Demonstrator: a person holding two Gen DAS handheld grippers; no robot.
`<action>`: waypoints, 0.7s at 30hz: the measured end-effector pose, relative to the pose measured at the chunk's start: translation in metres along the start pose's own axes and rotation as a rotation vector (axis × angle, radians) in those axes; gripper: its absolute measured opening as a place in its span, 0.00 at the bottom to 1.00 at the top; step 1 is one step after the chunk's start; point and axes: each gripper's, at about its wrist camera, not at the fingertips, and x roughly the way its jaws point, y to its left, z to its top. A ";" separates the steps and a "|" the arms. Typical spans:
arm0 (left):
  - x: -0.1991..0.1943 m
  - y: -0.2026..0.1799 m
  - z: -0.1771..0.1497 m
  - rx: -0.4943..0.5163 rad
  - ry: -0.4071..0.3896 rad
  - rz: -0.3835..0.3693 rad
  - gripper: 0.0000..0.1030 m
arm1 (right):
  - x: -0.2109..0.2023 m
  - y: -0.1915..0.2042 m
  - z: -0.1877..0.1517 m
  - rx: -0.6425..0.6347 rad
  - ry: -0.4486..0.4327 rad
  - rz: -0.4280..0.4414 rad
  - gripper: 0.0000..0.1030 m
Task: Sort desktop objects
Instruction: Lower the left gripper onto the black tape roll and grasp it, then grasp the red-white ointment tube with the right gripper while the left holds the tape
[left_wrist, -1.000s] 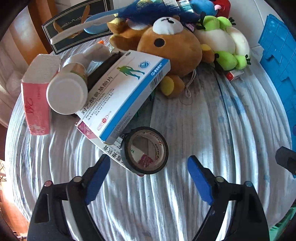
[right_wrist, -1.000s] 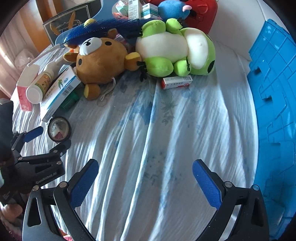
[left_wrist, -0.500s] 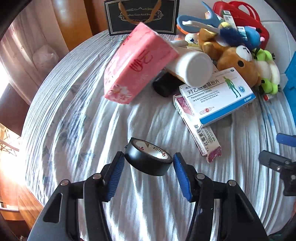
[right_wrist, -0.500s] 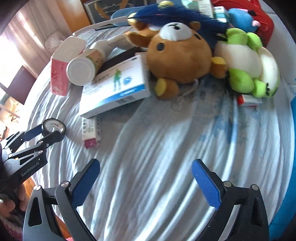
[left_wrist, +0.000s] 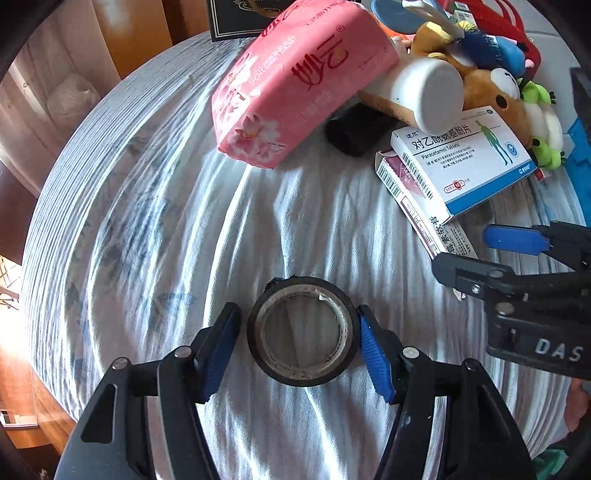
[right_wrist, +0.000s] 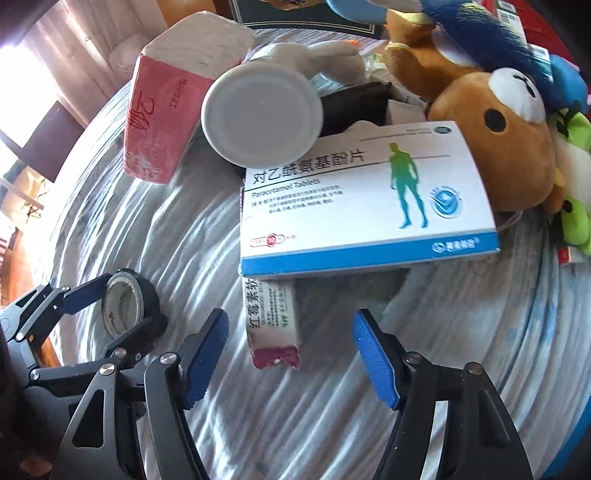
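Observation:
My left gripper (left_wrist: 301, 343) is shut on a black tape roll (left_wrist: 303, 330), held over the pale striped cloth near the table's left edge. The roll and left gripper also show in the right wrist view (right_wrist: 127, 306). My right gripper (right_wrist: 290, 354) is open and empty, its fingertips either side of a small maroon-and-white medicine box (right_wrist: 271, 325). That box lies partly under a larger white-and-blue paracetamol box (right_wrist: 362, 206). The right gripper shows in the left wrist view (left_wrist: 517, 254).
A pink tissue pack (left_wrist: 295, 81), a white-capped bottle (right_wrist: 258, 114), a black object (left_wrist: 354, 129), a brown bear plush (right_wrist: 498, 140) and a green plush (right_wrist: 576, 218) crowd the back. A blue bin (left_wrist: 580, 155) stands right.
My left gripper closed on the tape roll and carried it left, away from the boxes. My right gripper moved in toward the small medicine box.

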 end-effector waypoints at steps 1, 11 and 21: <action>0.000 -0.001 -0.001 0.004 -0.003 0.001 0.60 | 0.004 0.003 0.001 -0.012 0.004 -0.017 0.48; -0.008 -0.022 0.005 -0.011 -0.040 -0.033 0.54 | -0.009 -0.011 -0.035 -0.043 0.073 -0.065 0.28; -0.015 -0.042 0.024 0.040 -0.067 -0.063 0.54 | -0.019 -0.040 -0.033 0.033 0.039 -0.037 0.36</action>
